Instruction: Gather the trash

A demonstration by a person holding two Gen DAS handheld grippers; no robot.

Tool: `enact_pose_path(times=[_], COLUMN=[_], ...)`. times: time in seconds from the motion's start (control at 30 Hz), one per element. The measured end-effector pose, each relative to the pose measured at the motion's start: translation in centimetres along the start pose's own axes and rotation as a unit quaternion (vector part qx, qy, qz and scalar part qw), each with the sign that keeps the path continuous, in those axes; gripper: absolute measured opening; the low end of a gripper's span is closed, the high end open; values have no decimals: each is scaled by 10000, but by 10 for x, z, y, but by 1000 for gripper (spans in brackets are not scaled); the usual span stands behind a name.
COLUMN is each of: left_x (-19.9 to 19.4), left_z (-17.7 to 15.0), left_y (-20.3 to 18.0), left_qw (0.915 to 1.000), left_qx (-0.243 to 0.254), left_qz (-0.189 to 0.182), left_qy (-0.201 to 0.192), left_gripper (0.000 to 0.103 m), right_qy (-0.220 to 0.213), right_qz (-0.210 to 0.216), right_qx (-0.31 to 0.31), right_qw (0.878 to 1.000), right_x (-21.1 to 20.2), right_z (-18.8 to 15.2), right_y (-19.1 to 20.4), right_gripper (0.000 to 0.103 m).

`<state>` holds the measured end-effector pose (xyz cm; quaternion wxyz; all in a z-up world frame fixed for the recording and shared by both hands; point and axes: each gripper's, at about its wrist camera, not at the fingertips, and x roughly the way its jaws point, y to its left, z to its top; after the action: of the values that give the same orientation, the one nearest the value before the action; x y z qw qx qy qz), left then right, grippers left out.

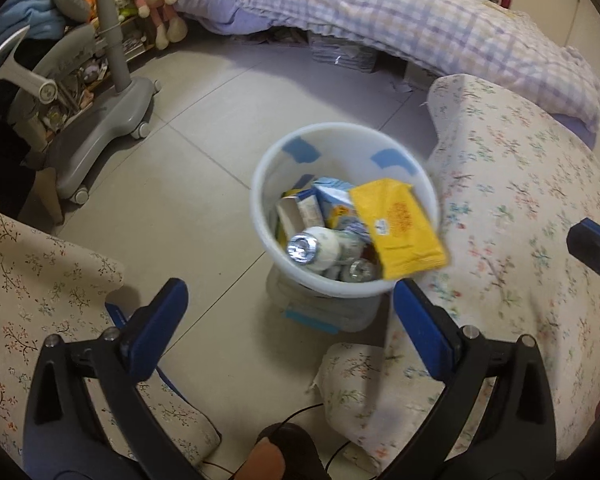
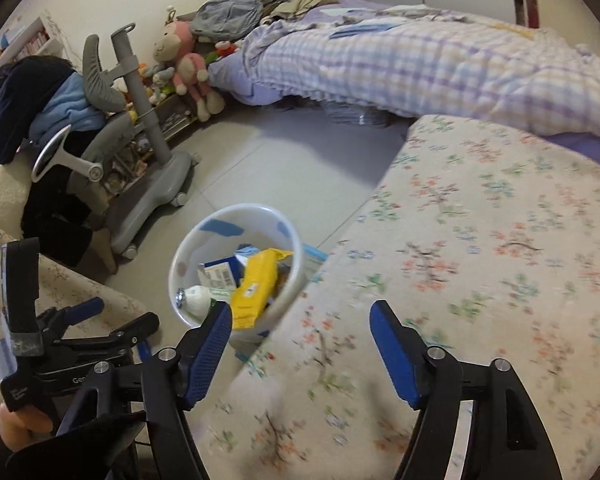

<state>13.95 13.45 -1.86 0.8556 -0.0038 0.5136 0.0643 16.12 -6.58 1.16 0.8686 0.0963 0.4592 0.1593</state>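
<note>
The left tool (image 1: pixel 290 312) points steeply downward, its blue-padded jaws spread wide with nothing between them. The right tool (image 2: pixel 300 334) also tilts down, jaws apart and empty. A hand (image 2: pixel 18 426) grips the left tool's handle, seen from the right wrist view.

Both wrist cams ride on a hand-held gripper, angled steeply down at the floor. Both look down into the white bin (image 1: pixel 342 216) (image 2: pixel 236 268) from close up, bed (image 1: pixel 400 12) (image 2: pixel 420 60) behind.
</note>
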Motion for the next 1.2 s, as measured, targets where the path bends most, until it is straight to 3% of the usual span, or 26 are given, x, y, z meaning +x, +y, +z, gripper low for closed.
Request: enact_pose_path(times=[0.07, 0.27, 0.63, 0.83, 1.03, 1.2], left_x=[-10, -49, -92, -101, -90, -90], left_z=[-3, -32, -89, -105, -111, -113], left_y=[-7, -30, -58, -65, -67, -67], left_qw=[10000, 9993, 9967, 9950, 9962, 9963], left_qx=[67, 257, 370, 381, 353, 328], left_qz=[-39, -175, -463, -538, -466, -494], left_qy=[-61, -196, -562, -750, -648, -627], left_gripper=[102, 102, 102, 102, 102, 102], right_qy=[-73, -169, -606, -616, -657, -574], right_qz=[-229, -1015, -1673, -1989, -2177, -2066], right_qx=[30, 142, 410, 672, 618, 693], right_qw=[9997, 9946, 9832, 9758, 9718, 9743], right_x=[-21, -81, -148, -144, -140, -134], right_z=[-6, -40, -126, -156, -154, -155], right_y=[-6, -21, -29, -39, -41, -41], right_gripper=[83, 86, 87, 87, 87, 87])
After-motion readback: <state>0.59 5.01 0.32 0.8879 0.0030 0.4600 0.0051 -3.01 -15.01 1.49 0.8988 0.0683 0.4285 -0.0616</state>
